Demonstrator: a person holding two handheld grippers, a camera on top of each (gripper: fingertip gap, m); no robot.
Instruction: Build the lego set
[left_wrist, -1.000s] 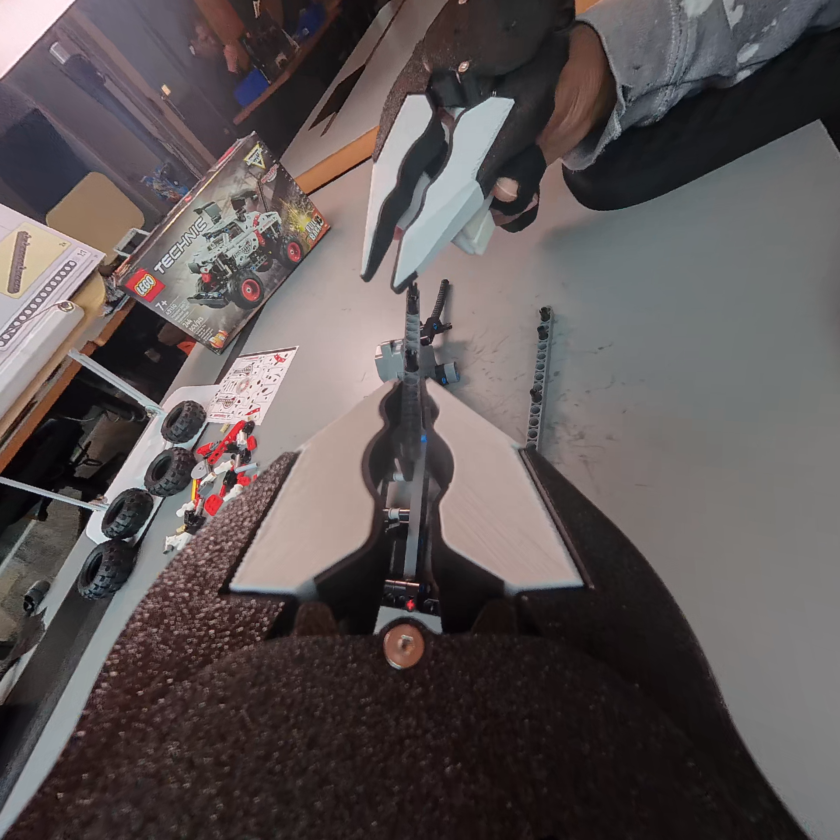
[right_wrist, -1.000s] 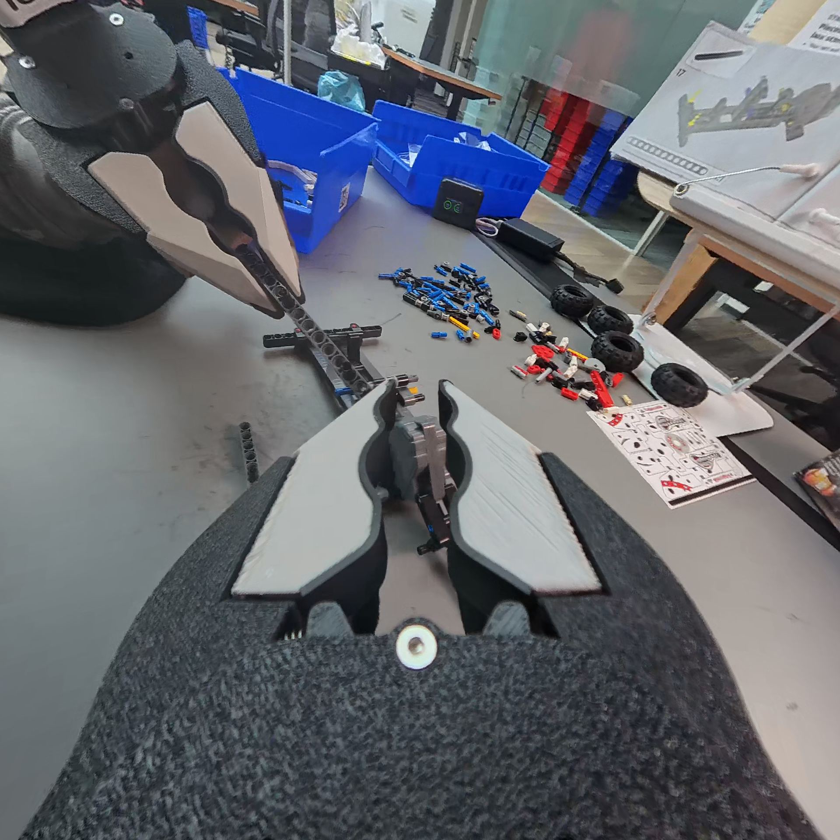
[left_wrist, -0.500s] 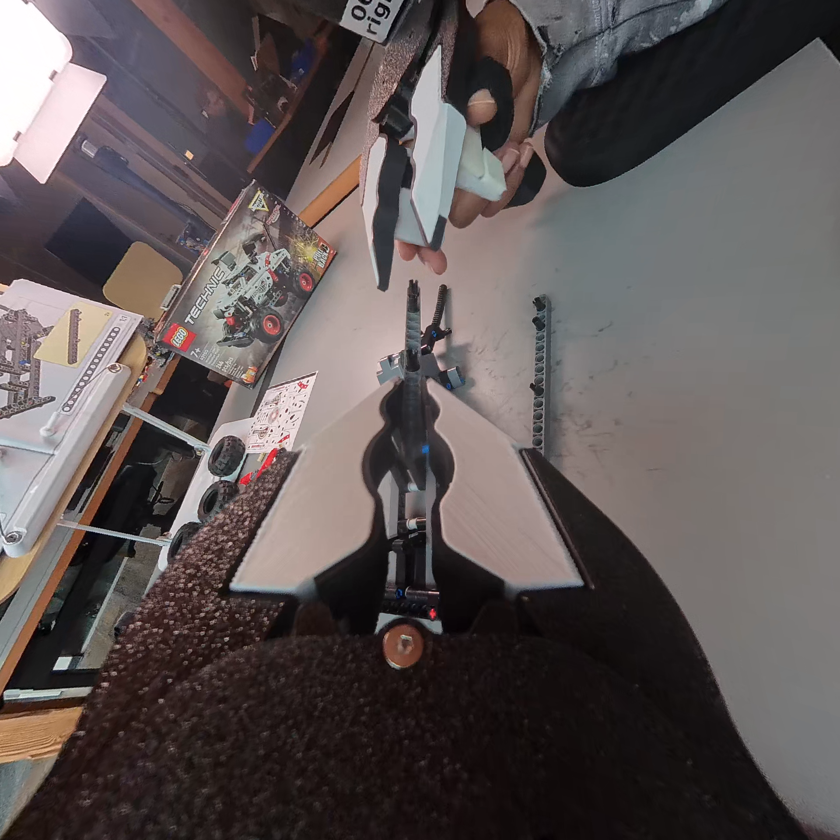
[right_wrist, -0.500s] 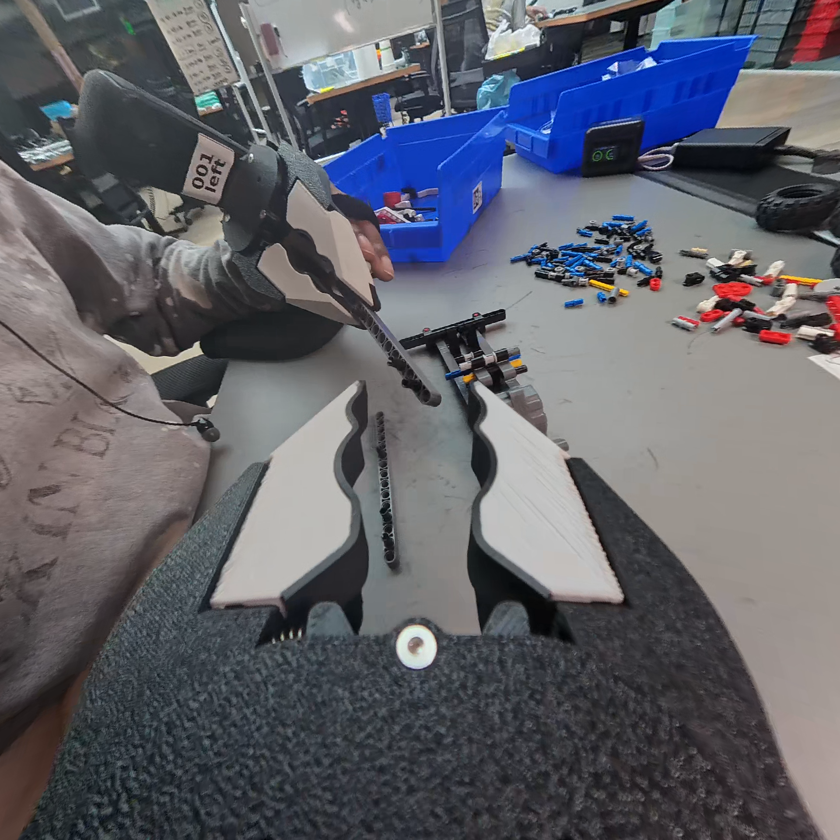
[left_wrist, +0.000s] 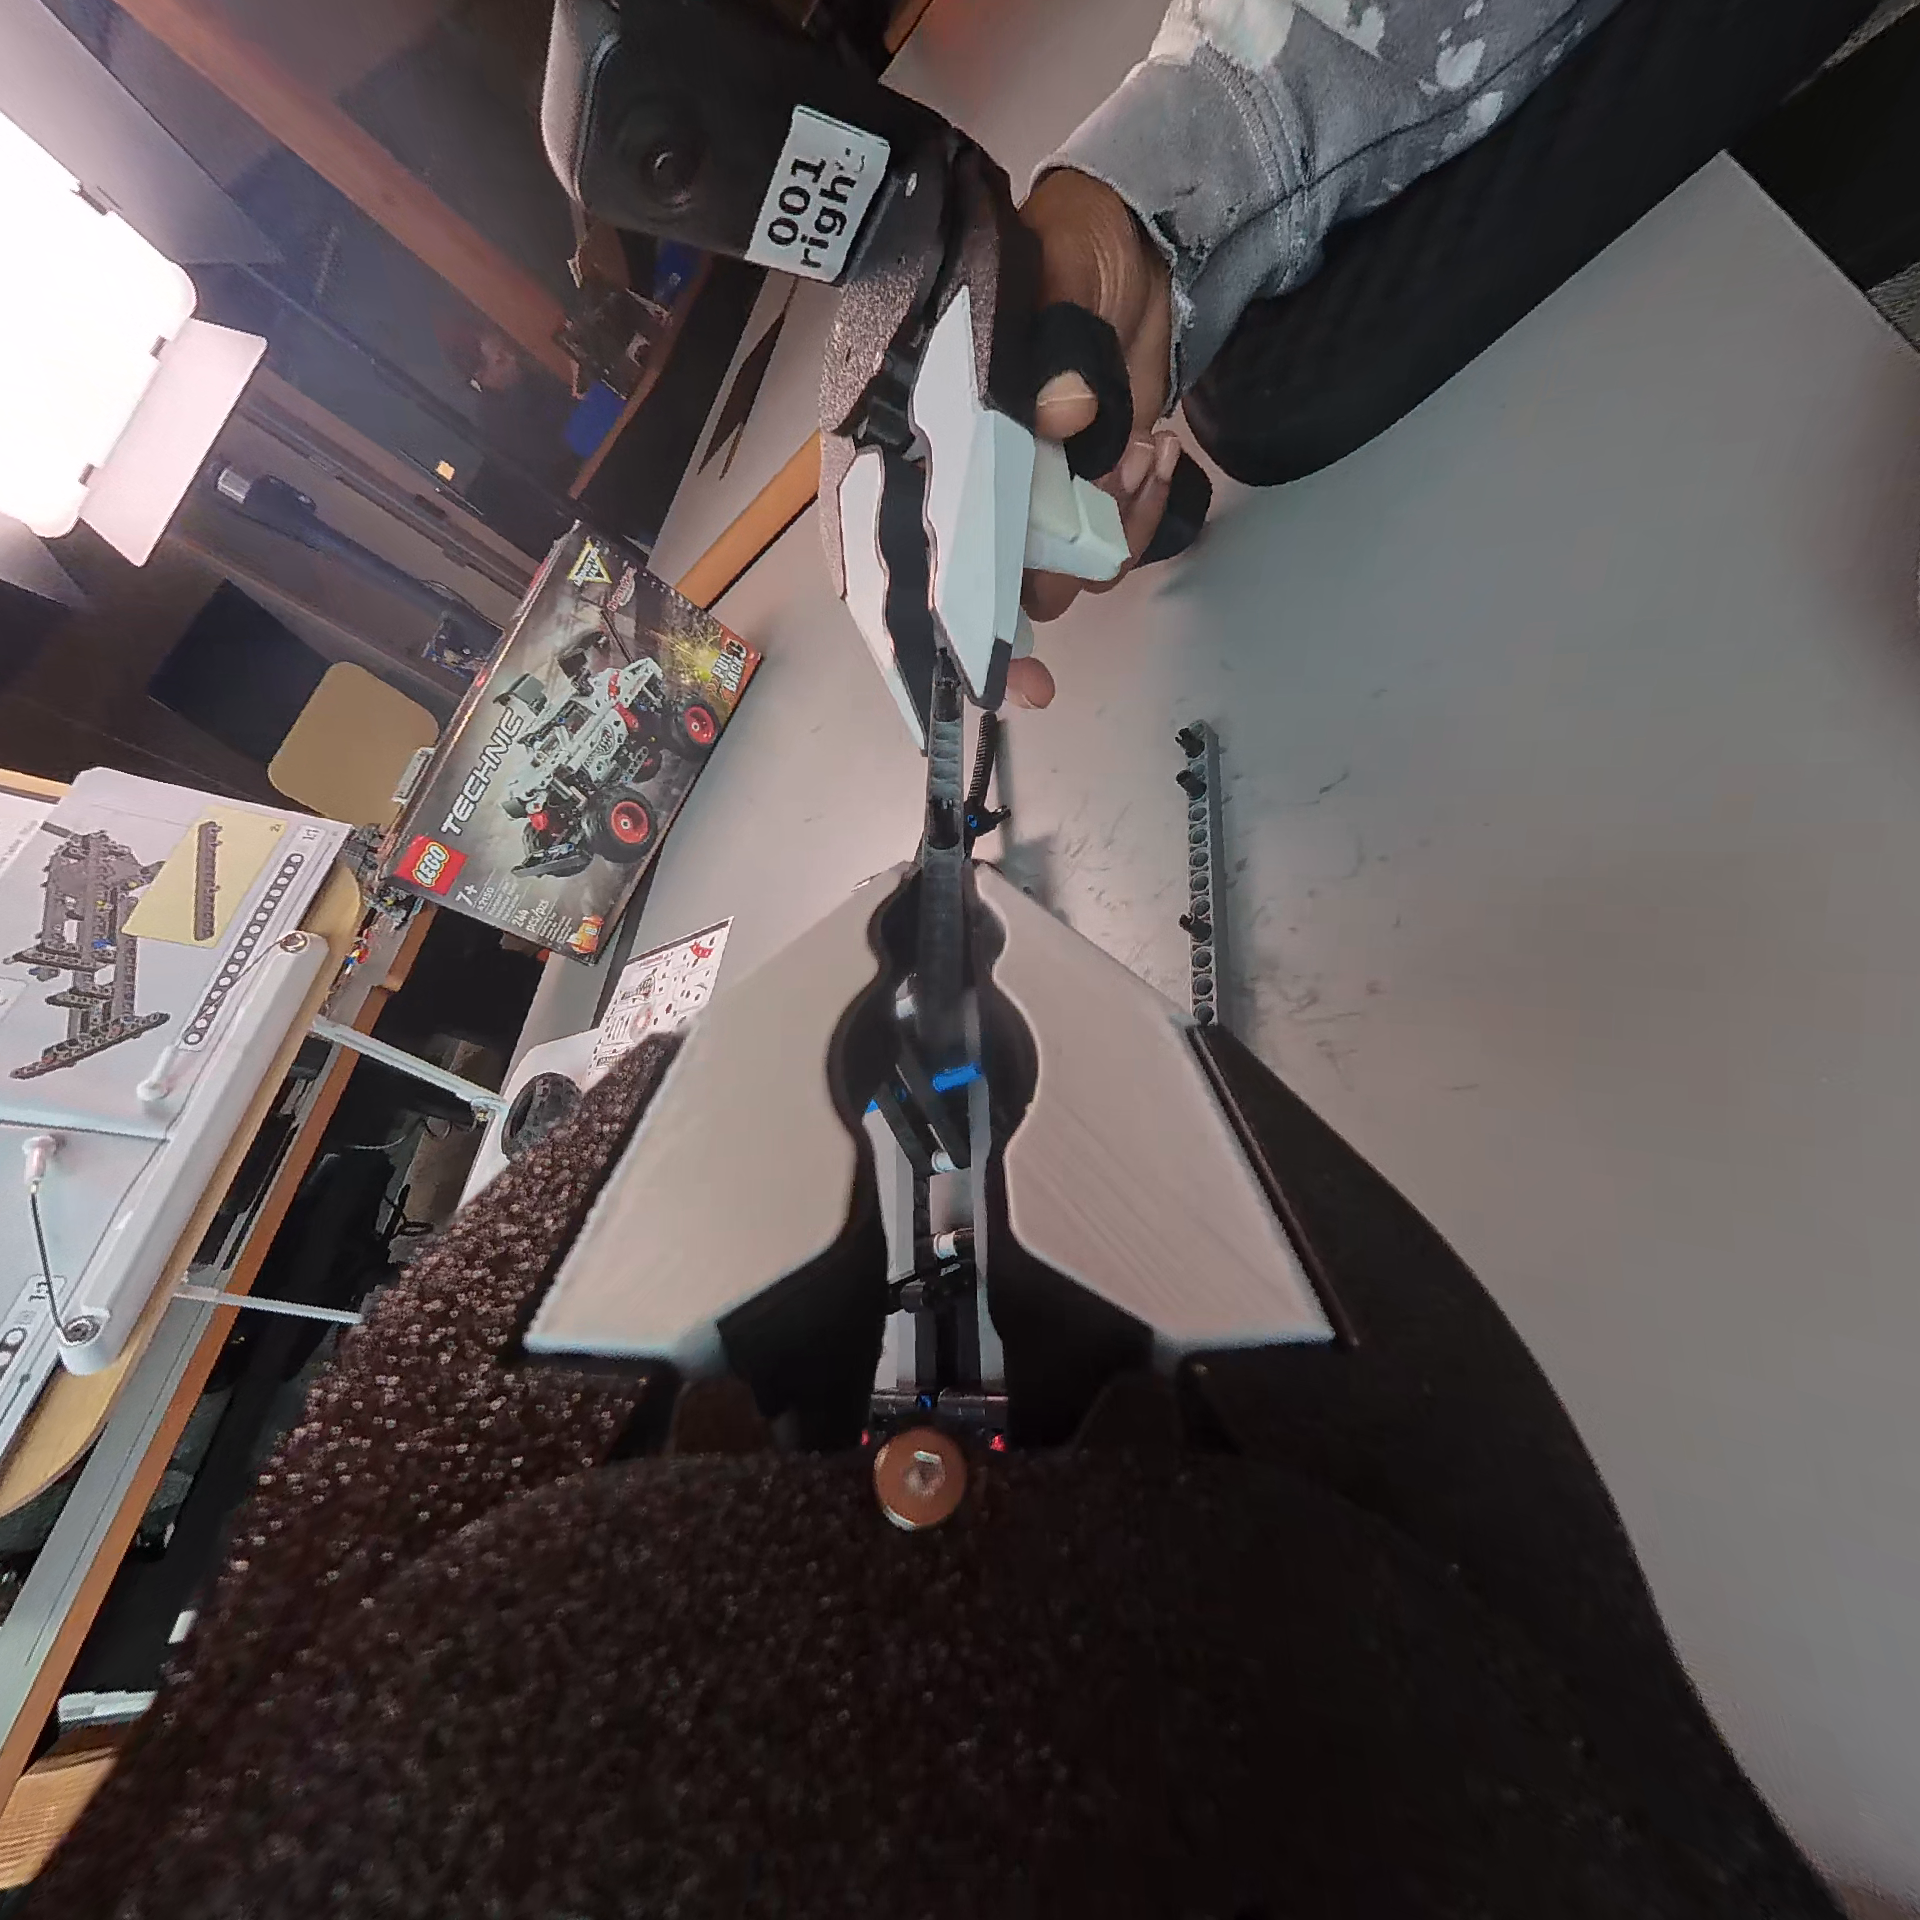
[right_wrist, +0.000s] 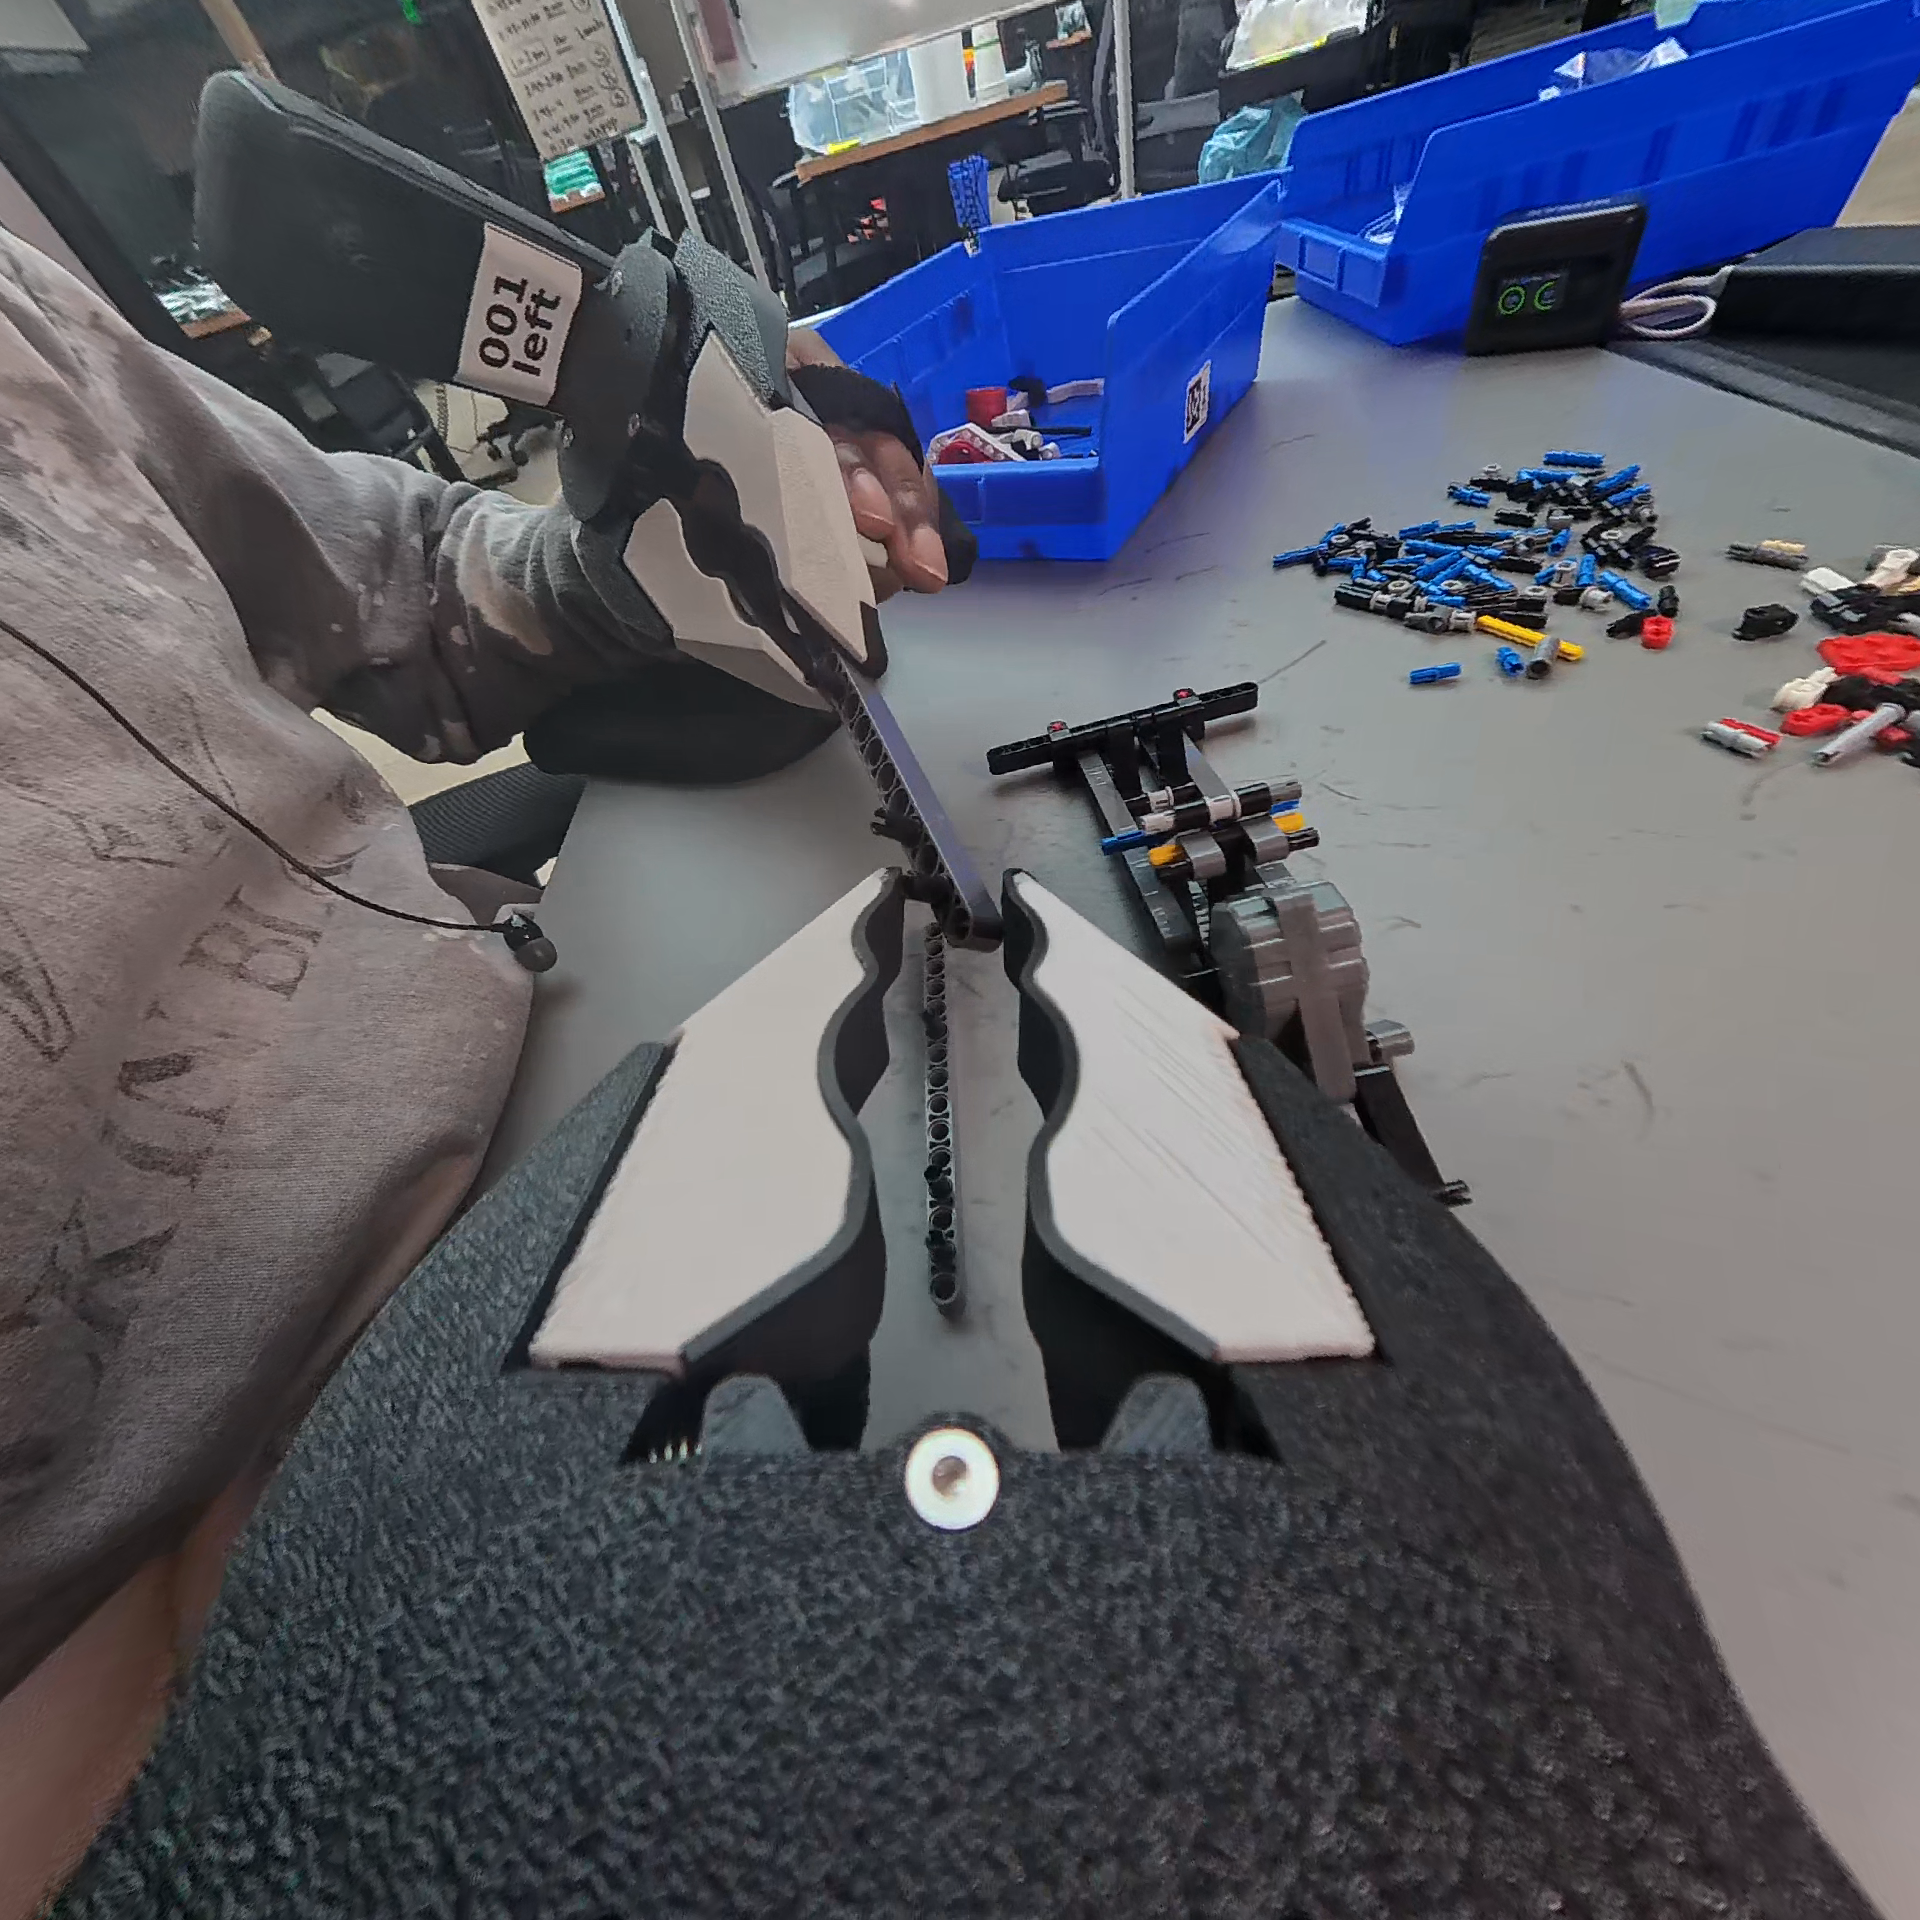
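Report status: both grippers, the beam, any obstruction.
Left gripper shut on dark beam, held tilted above the table. Right gripper open at beam's free end. Second beam lies underneath; chassis alongside.

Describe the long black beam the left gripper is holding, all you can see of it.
The black beam is a long, thin plastic strip with a row of round holes and small pins on its side. The left gripper is shut on its upper end. It slants down, its free end between the open right gripper fingers, above the grey table.
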